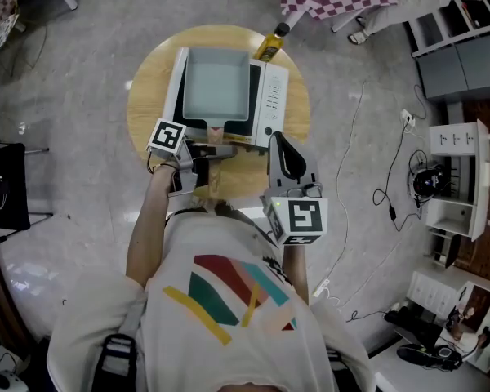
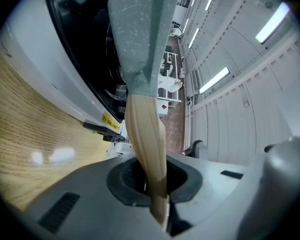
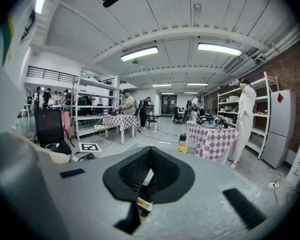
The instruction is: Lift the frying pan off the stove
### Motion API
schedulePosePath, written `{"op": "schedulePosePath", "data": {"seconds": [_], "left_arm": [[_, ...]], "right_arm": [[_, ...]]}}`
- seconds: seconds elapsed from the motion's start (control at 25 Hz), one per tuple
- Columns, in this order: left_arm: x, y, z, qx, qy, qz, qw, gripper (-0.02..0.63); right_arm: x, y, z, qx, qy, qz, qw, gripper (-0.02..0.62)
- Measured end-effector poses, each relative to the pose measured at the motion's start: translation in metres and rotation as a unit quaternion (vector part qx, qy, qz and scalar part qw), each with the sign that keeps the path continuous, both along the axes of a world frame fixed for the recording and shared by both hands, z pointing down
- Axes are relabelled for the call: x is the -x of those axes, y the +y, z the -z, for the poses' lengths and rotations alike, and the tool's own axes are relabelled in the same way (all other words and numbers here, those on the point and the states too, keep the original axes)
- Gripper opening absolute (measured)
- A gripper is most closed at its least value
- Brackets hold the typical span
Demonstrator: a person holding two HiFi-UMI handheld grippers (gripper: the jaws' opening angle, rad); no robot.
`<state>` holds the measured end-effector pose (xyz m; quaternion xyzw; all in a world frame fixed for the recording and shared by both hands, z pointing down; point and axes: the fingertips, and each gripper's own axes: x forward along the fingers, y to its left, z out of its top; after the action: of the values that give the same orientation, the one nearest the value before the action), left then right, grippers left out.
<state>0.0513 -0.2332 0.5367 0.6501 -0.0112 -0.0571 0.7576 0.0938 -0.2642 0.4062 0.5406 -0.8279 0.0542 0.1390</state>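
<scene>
Round wooden desk (image 1: 147, 96) seen from above, its near edge hidden by the person's torso. The left gripper (image 1: 198, 163) is clamped on the wooden handle (image 1: 216, 141) of a square grey frying pan (image 1: 216, 88). The pan lies over a white stove (image 1: 271, 96), and whether they touch is unclear. A yellow label (image 2: 109, 120) on the stove is too small to read. At right, the right gripper (image 1: 287, 158) is closed on nothing.

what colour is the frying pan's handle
The handle is pale tan wood with a light grain; the left gripper view shows it best.
</scene>
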Motion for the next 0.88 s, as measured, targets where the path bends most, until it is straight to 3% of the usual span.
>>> {"op": "schedulePosePath", "data": {"seconds": [0.36, 0.76, 0.88], "left_arm": [[-0.002, -0.005, -0.002, -0.005, -0.024, 0.017, 0.9996, 0.025], [-0.006, 0.001, -0.001, -0.031, -0.068, -0.024, 0.9969, 0.026], [-0.006, -0.002, -0.007, -0.062, -0.093, -0.037, 0.9931, 0.028]], "right_arm": [[0.007, -0.002, -0.006, 0.003, -0.001, 0.011, 1.0, -0.003], [0.011, -0.009, -0.012, 0.016, -0.005, 0.02, 1.0, -0.003], [0.011, -0.012, -0.012, 0.016, -0.008, 0.021, 1.0, -0.003]]}}
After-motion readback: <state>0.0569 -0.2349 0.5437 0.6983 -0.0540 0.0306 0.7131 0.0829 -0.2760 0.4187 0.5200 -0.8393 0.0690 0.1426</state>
